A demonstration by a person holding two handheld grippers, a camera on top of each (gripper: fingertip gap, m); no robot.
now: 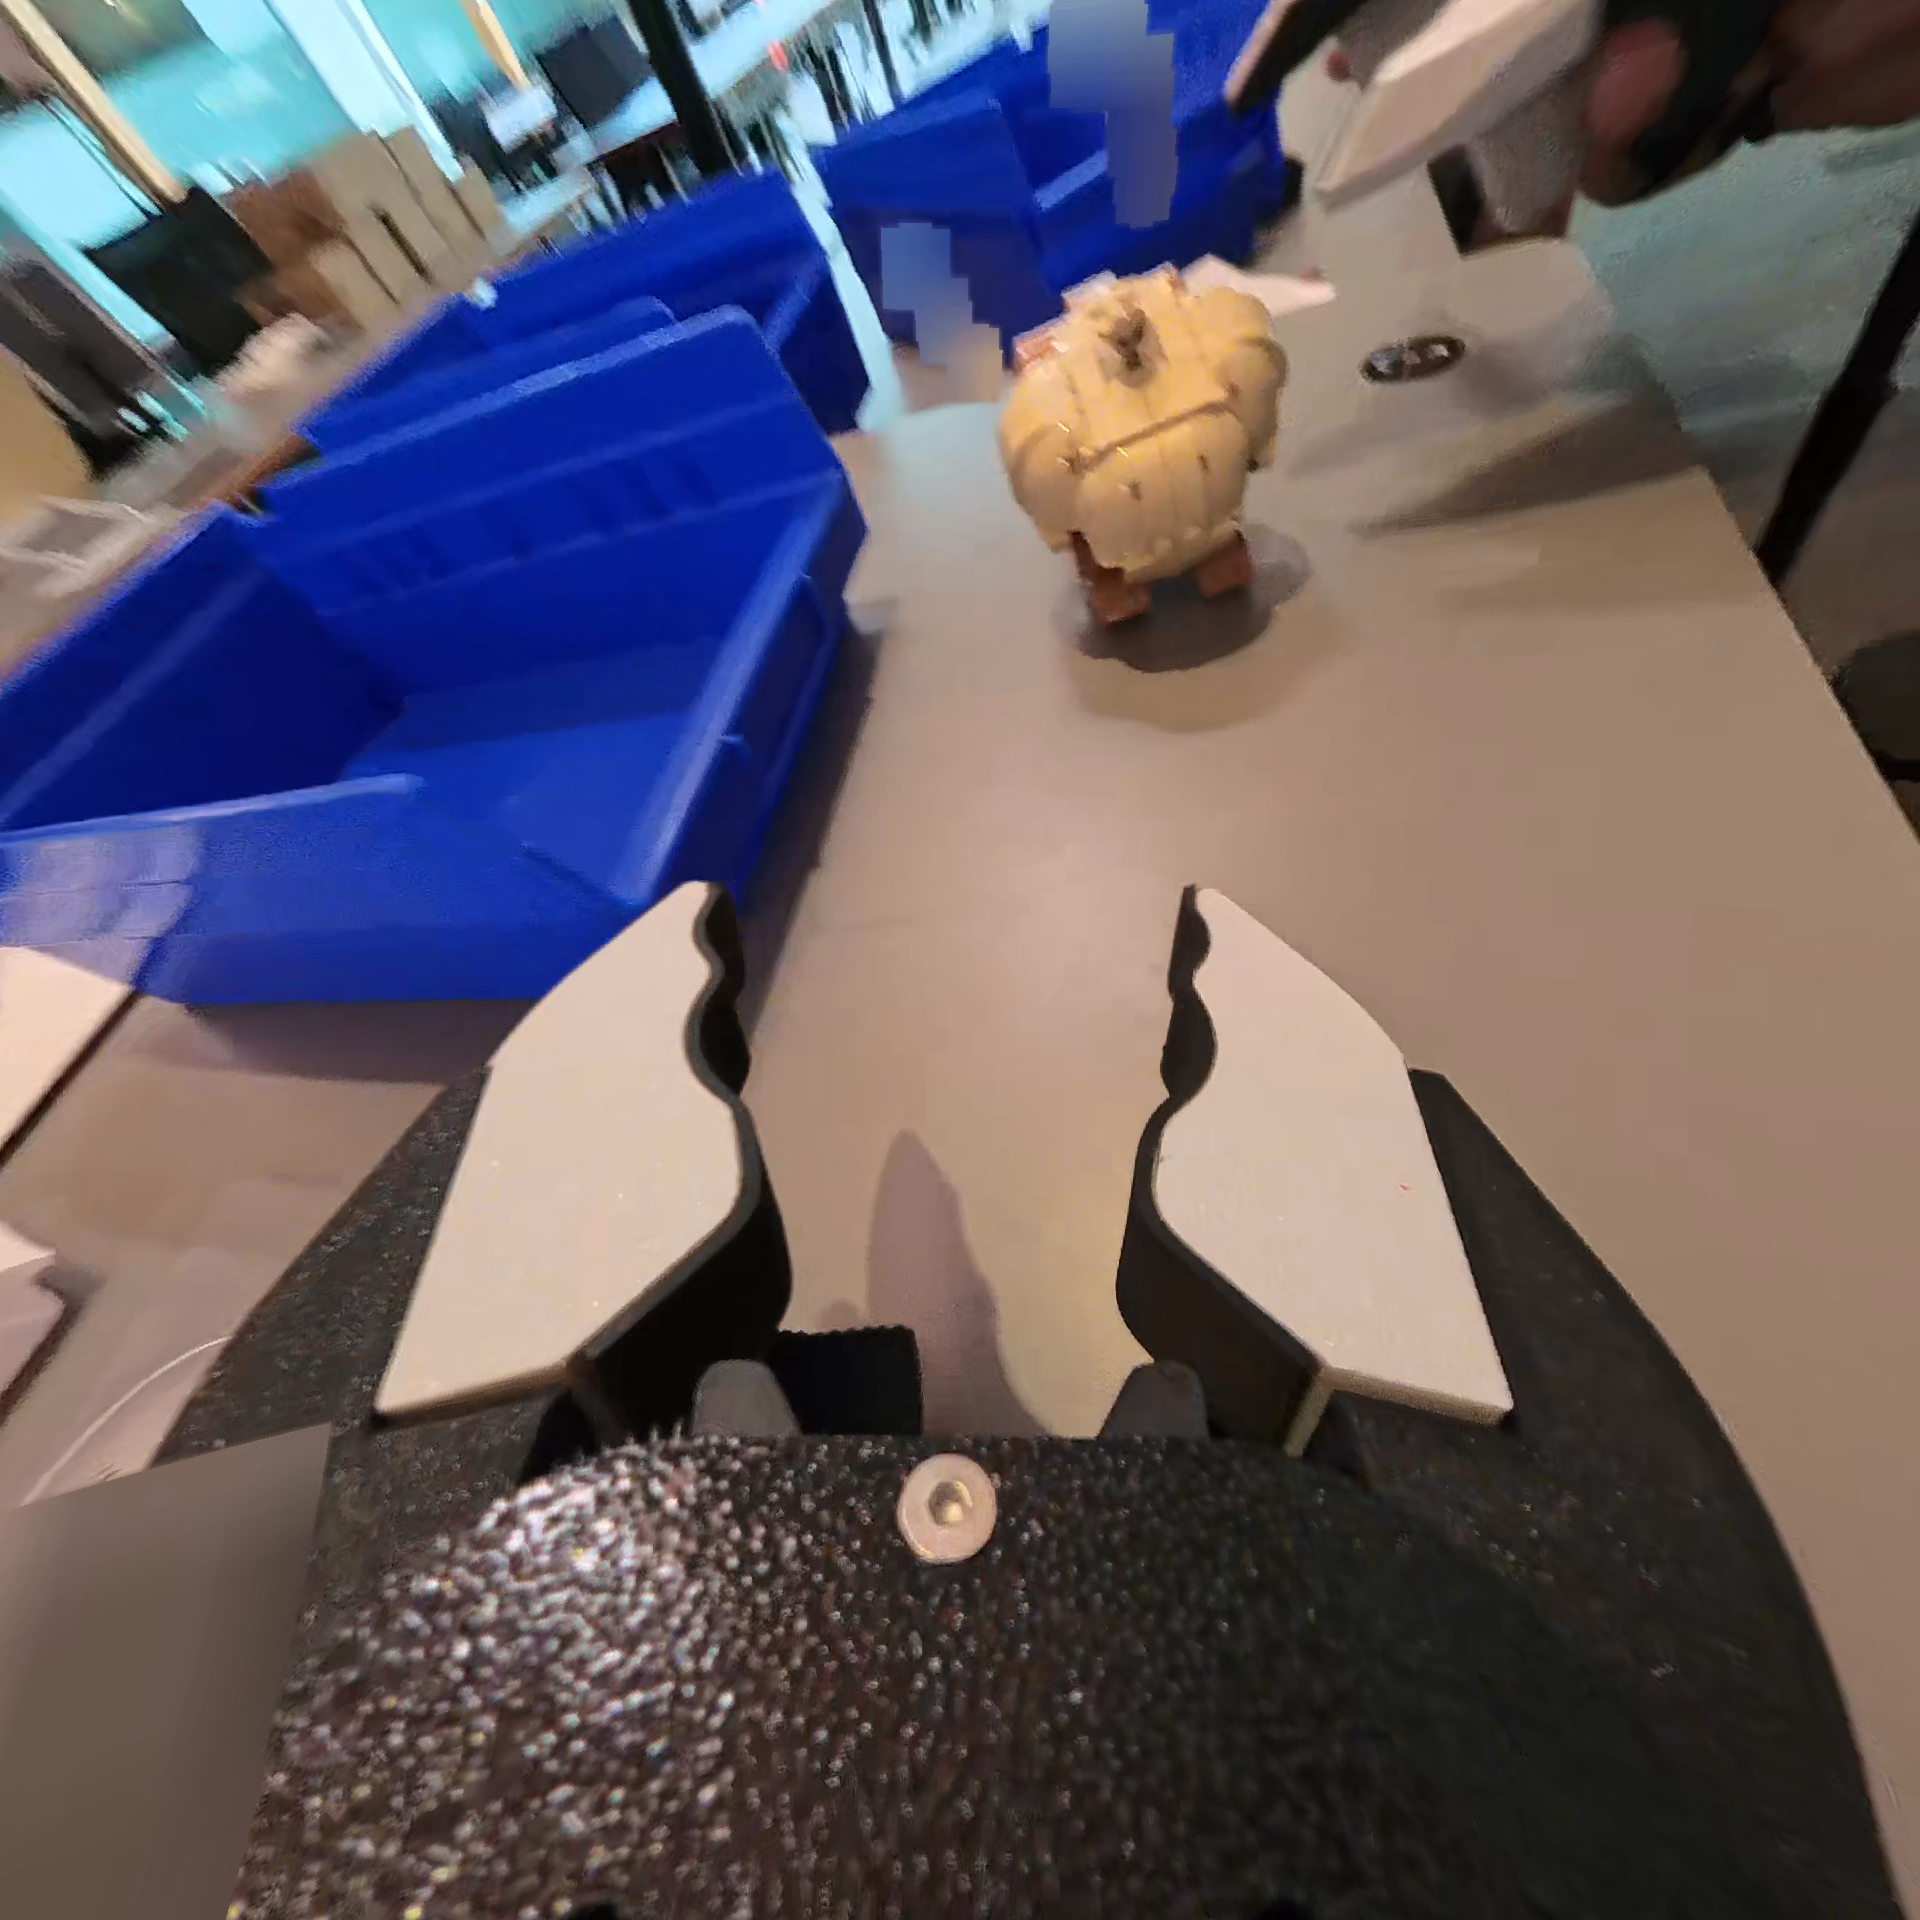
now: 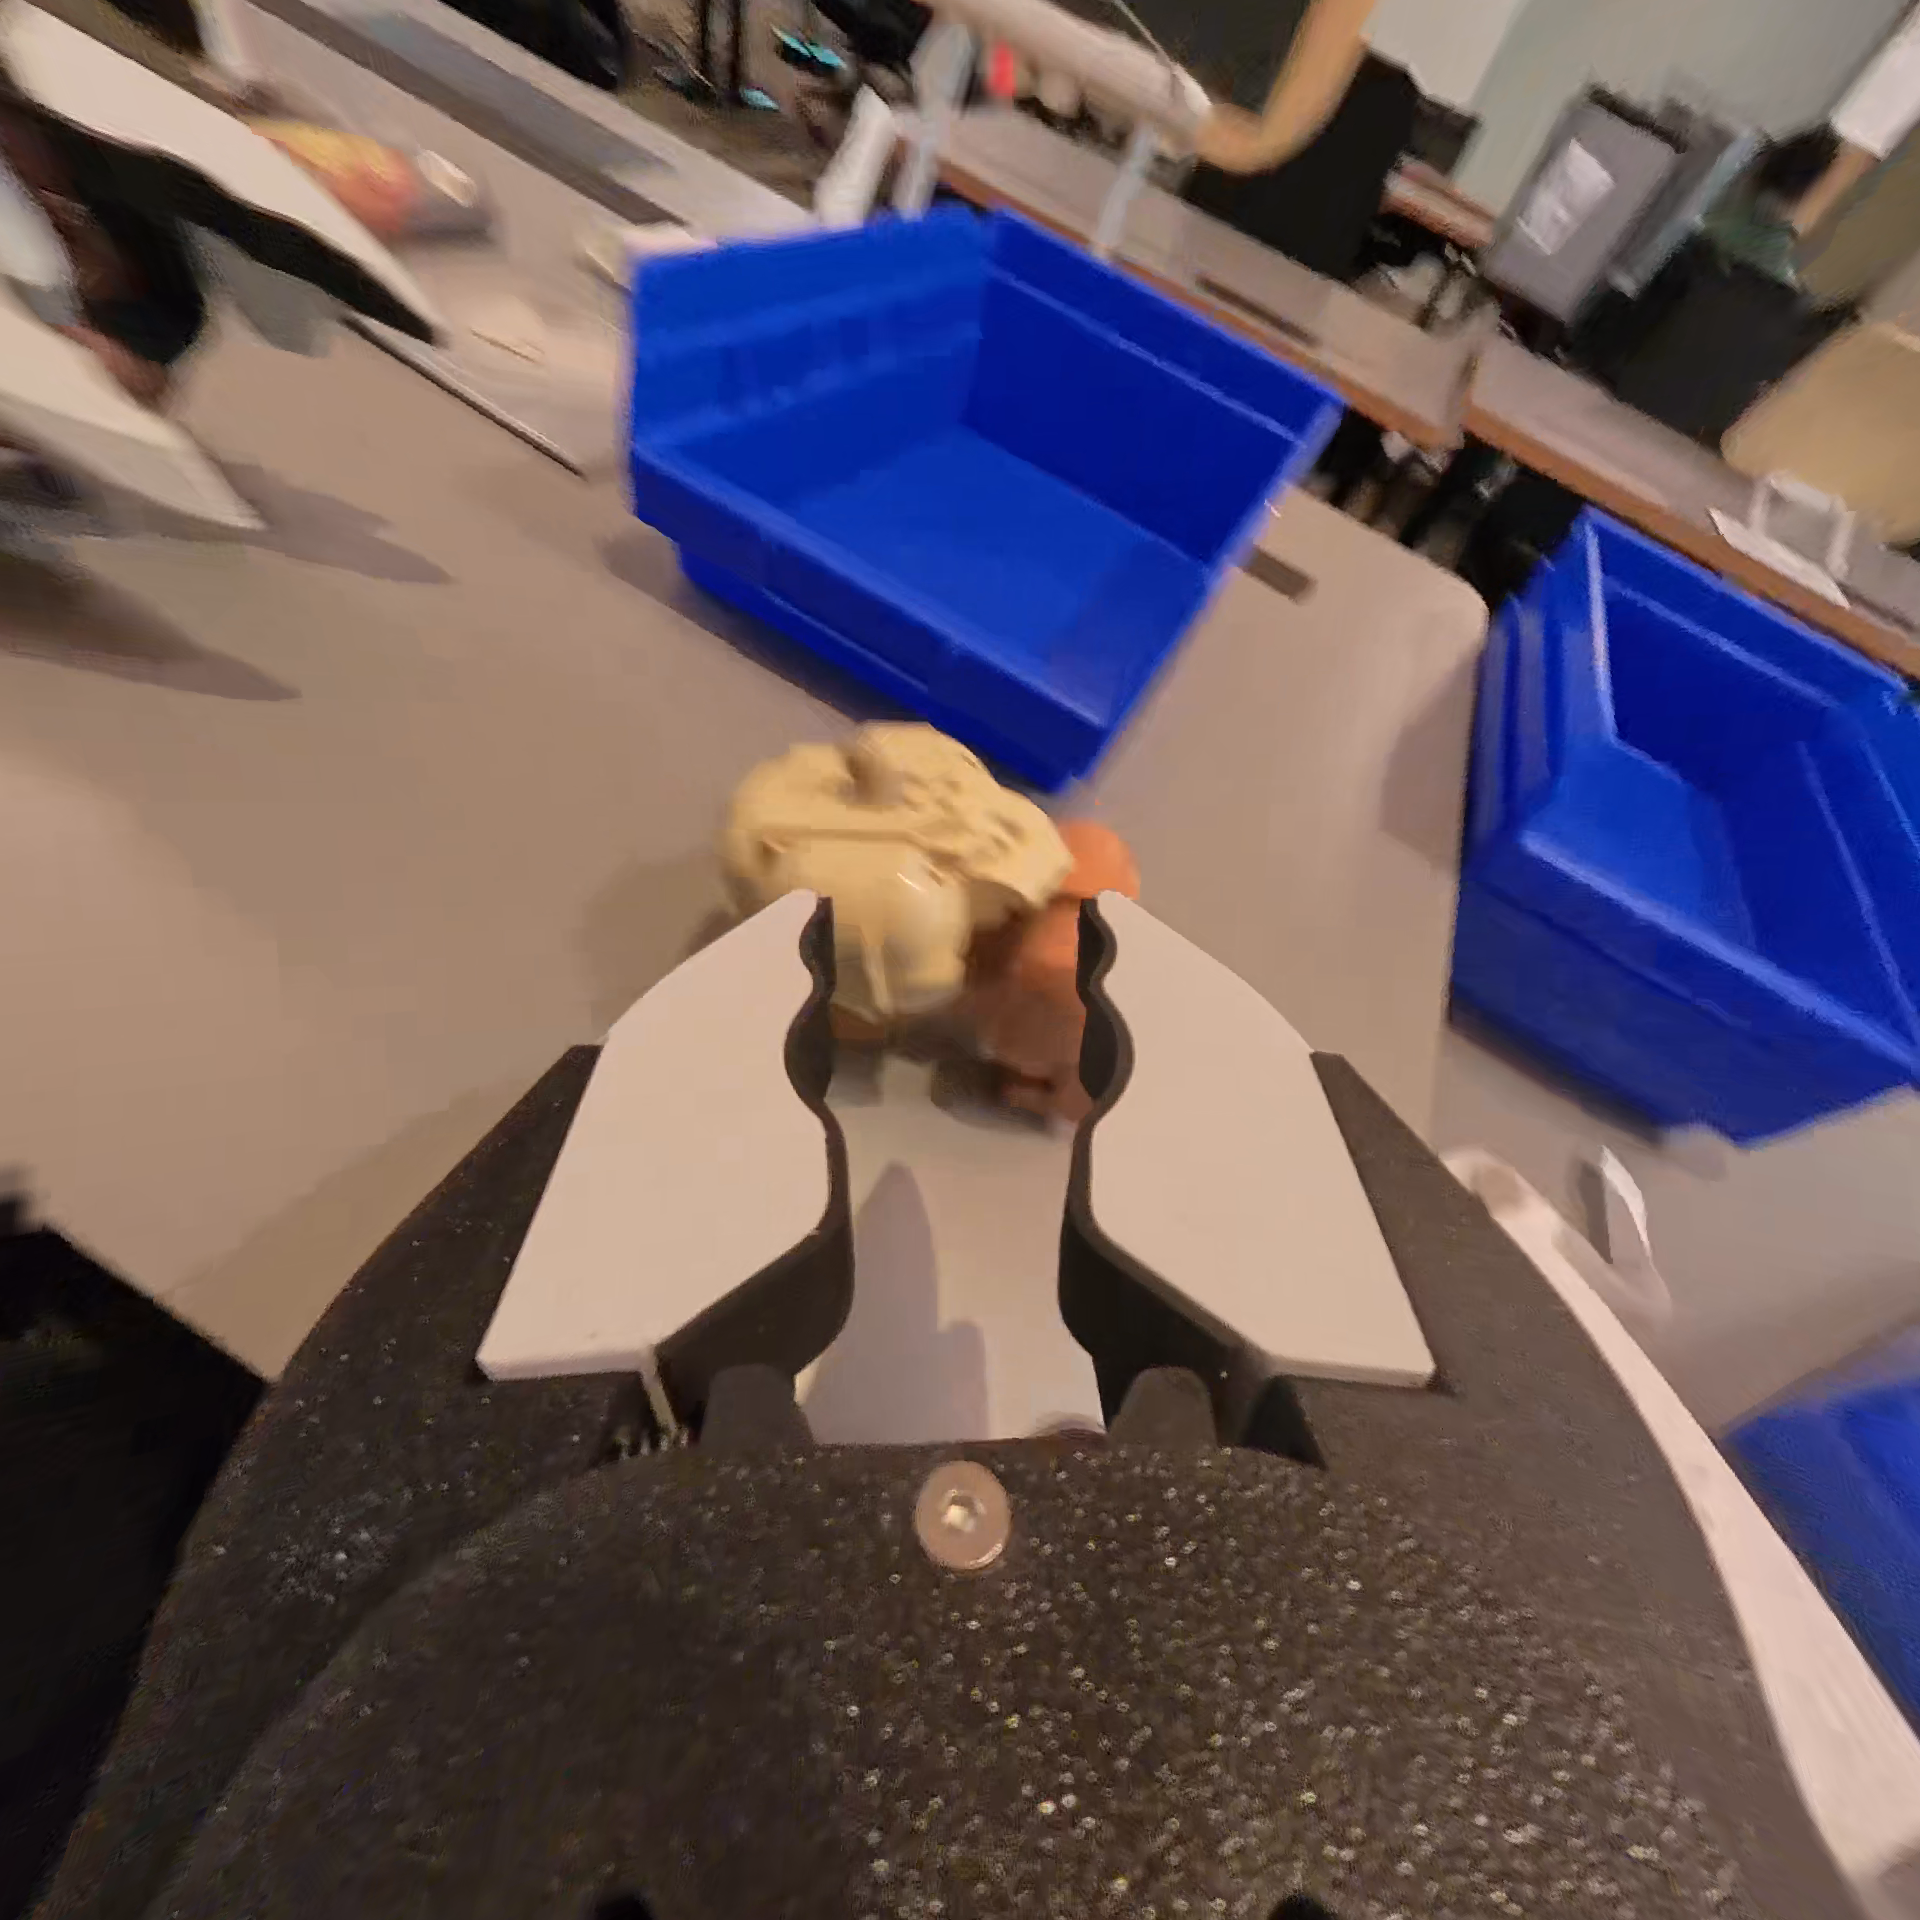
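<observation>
A cream brick-built figure (image 1: 1138, 447) with brown feet stands alone on the grey table (image 1: 1247, 831). My left gripper (image 1: 956, 904) is open and empty, low over the table, well short of the figure and beside a blue bin (image 1: 468, 727). In the left wrist view the right gripper's white finger (image 1: 1455, 104) is held by a gloved hand at the top right, clear of the figure. In the right wrist view my right gripper (image 2: 951, 914) is open. The figure (image 2: 894, 831), with its brown-orange part (image 2: 1091, 883), shows blurred between and beyond the fingertips, not gripped.
An empty blue bin (image 2: 1143, 343) stands behind the figure, and another blue bin (image 2: 1558, 831) is at the right. More blue bins (image 1: 935, 208) line the far left side. A round metal grommet (image 1: 1413, 358) is set in the table. A person stands at a far table. The tips of one gripper are about 20 cm away from the tips of the other.
</observation>
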